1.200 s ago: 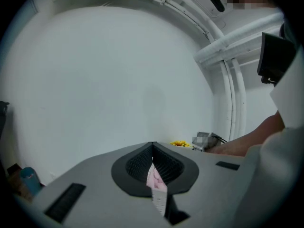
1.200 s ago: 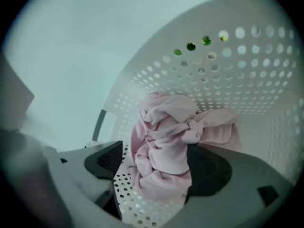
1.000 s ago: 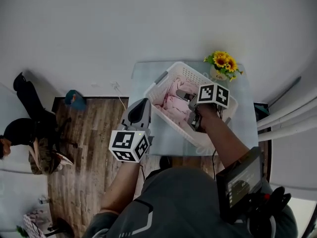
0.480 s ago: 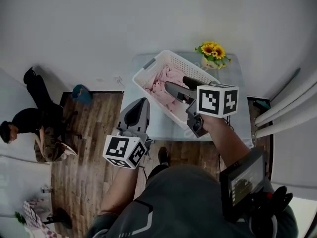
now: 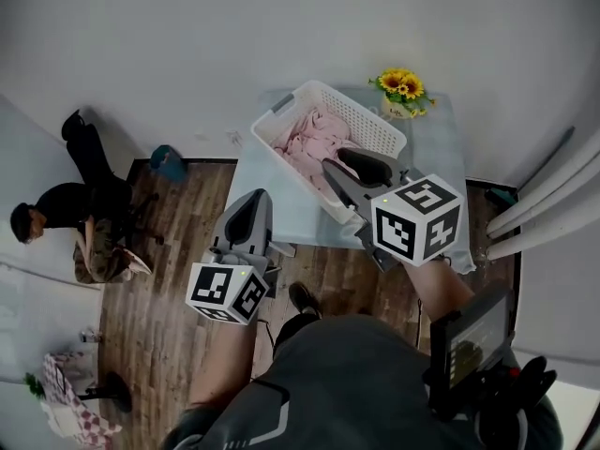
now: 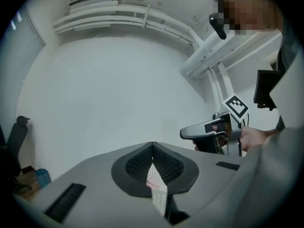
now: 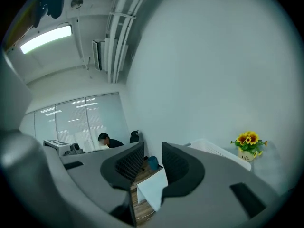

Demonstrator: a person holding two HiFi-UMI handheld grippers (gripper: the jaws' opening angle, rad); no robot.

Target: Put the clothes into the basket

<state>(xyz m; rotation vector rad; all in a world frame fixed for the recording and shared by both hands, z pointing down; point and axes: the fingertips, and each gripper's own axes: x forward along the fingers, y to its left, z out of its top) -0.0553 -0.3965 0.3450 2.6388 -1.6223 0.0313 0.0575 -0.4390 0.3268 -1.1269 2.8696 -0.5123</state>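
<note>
The pink clothes (image 5: pixel 307 139) lie in the white basket (image 5: pixel 373 123), so I judge the task nearly done: my empty right gripper (image 5: pixel 336 162) is closing, my left gripper (image 5: pixel 252 200) is pressed together on nothing, and next I check for leftovers.

Grey left gripper (image 5: pixel 255 195), right gripper (image 5: pixel 337 161); black-white marker cubes (image 5: pixel 225 292); grey shirt (image 5: pixel 347 382).

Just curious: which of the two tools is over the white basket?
The right tool, whose tips reach over the basket's near rim; its jaws are closing with nothing between them. The left tool hangs short of it, at the table's edge.
</note>
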